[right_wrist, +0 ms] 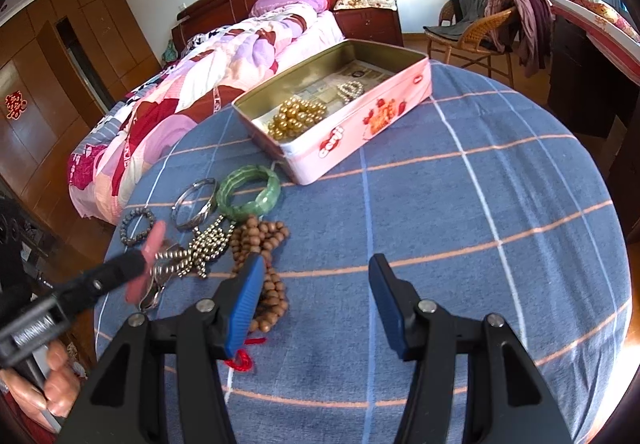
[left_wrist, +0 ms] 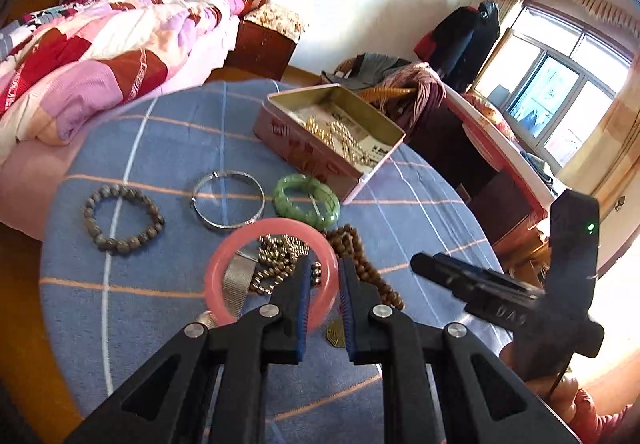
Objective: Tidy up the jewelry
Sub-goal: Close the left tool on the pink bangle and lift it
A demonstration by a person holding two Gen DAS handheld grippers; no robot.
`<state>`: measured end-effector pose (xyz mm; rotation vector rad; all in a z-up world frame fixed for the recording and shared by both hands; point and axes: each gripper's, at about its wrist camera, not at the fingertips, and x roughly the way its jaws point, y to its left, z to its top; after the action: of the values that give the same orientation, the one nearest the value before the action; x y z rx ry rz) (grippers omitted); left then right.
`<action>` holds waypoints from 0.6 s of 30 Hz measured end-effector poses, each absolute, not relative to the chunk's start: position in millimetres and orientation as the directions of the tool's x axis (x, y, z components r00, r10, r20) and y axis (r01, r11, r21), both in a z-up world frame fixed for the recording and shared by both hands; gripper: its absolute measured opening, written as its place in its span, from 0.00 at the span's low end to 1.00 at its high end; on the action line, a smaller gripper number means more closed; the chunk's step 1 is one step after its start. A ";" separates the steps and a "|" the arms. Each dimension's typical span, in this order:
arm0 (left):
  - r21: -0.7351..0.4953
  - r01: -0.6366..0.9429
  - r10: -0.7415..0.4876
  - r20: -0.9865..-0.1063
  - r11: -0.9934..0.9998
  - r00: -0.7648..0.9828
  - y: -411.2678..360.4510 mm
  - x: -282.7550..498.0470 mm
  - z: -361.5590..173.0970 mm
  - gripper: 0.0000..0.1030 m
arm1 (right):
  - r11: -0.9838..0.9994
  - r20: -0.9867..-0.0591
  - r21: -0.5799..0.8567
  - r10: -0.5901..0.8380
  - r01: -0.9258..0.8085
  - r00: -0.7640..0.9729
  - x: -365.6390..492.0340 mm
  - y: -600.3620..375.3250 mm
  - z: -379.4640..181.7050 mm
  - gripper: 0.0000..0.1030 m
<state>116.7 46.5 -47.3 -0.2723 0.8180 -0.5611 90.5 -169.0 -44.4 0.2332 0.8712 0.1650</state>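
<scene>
Left wrist view showed the left tongs (left_wrist: pixel 324 284) part open with one blue pad inside the pink bangle (left_wrist: pixel 272 276) and the other outside, straddling its rim; whether the pads pressed the ring could not be told, and the right wrist view showed the bangle blurred and tilted at that tool's tip. The bangle looked like a smooth, glossy, translucent pink hoop, probably stone or glass, so it was judged rigid, fairly heavy, slippery and liable to chip; a grip across the rim, as here, seemed the sensible hold. It sat above a heap of silvery beads (left_wrist: pixel 280 260) on the blue checked bench (left_wrist: pixel 160 148), near a wooden bead string (left_wrist: pixel 360 260), a green bangle (left_wrist: pixel 306 200), a silver bangle (left_wrist: pixel 228 200) and a dark bead bracelet (left_wrist: pixel 122 218). The pink tin (left_wrist: pixel 320 148) beyond held gold beads. The right tongs (right_wrist: pixel 316 304) hung wide open and empty over the bench.
</scene>
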 end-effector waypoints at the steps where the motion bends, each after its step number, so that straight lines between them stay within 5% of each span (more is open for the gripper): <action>1: -0.442 0.369 -0.576 -0.603 0.817 0.553 46.3 116.5 -45.7 0.00 | 0.961 -0.737 0.270 0.245 -0.058 0.630 90.7 -166.2 -45.1 0.56; 9: -0.330 0.392 -0.504 -0.680 0.859 0.532 35.2 117.1 -57.5 0.02 | 0.968 -0.754 0.233 0.240 -0.093 0.611 91.7 -151.3 -49.5 0.56; 11: -0.236 0.419 -0.449 -0.711 0.877 0.540 26.6 113.0 -59.7 0.10 | 0.967 -0.753 0.243 0.240 -0.079 0.612 91.7 -153.4 -49.6 0.56; 14: -0.174 0.429 -0.408 -0.733 0.887 0.545 20.1 112.4 -64.6 0.40 | 0.964 -0.754 0.257 0.241 -0.063 0.611 92.0 -157.8 -50.1 0.56; 18: -0.145 0.408 -0.376 -0.728 0.901 0.573 25.9 113.5 -64.1 0.43 | 0.965 -0.753 0.254 0.237 -0.061 0.614 89.7 -160.0 -48.2 0.56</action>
<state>113.5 25.9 -64.1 0.0406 0.8437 -0.4599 89.7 -160.0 -48.2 0.2113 0.8948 0.1728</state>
